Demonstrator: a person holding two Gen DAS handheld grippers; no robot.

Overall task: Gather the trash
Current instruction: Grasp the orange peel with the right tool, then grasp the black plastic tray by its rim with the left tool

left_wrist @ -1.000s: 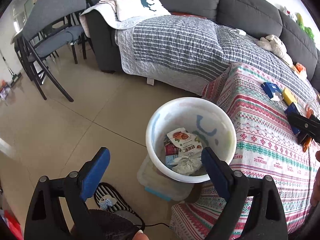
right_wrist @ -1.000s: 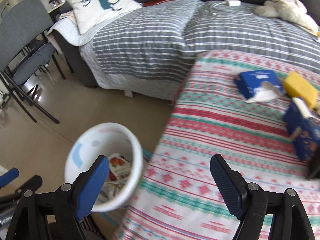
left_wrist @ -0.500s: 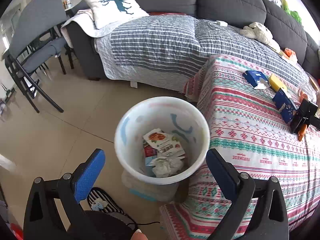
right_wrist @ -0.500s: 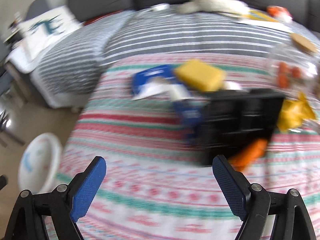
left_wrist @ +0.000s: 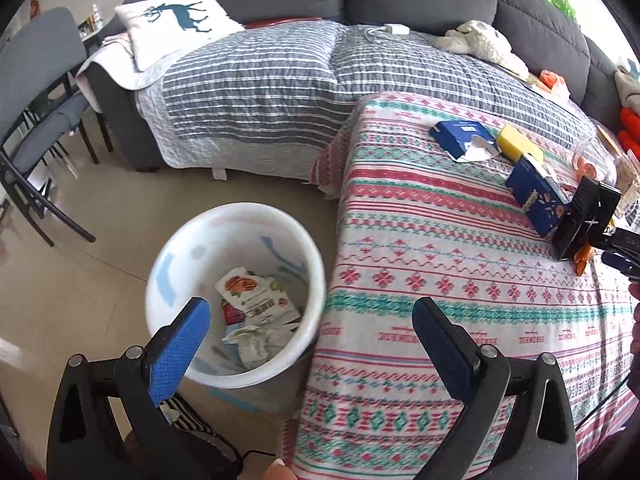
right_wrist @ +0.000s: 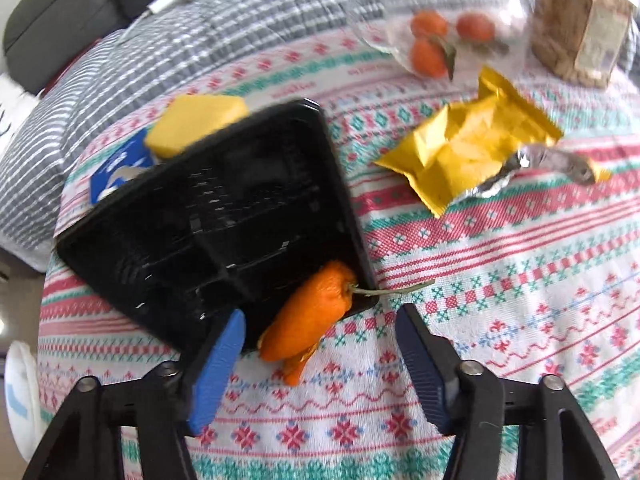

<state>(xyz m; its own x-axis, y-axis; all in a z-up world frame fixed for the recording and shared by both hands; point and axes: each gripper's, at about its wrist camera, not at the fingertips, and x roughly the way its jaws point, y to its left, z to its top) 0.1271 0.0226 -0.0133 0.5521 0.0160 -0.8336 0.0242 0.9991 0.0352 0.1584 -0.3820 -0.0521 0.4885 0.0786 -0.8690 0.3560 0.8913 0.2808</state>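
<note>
We see the right gripper (right_wrist: 320,344) low over the tabletop covered in a red, green and white patterned cloth (right_wrist: 500,280), its blue-padded fingers (right_wrist: 218,364) closing around the near corner of a black plastic compartment tray (right_wrist: 208,220). A piece of orange peel (right_wrist: 312,316) lies in that corner and spills over the rim, between the pads; the blur leaves us unsure whether either pad touches tray or peel yet. Beyond the tray lie a crumpled yellow foil wrapper (right_wrist: 468,152), a yellow sponge-like block (right_wrist: 196,120) and a clear bowl of small oranges (right_wrist: 440,32).

Our left gripper (left_wrist: 312,344) hangs with fingers wide and empty, above the edge between the tabletop and a white round bin (left_wrist: 236,304) on the floor, which holds wrappers and crumpled paper (left_wrist: 256,312).
</note>
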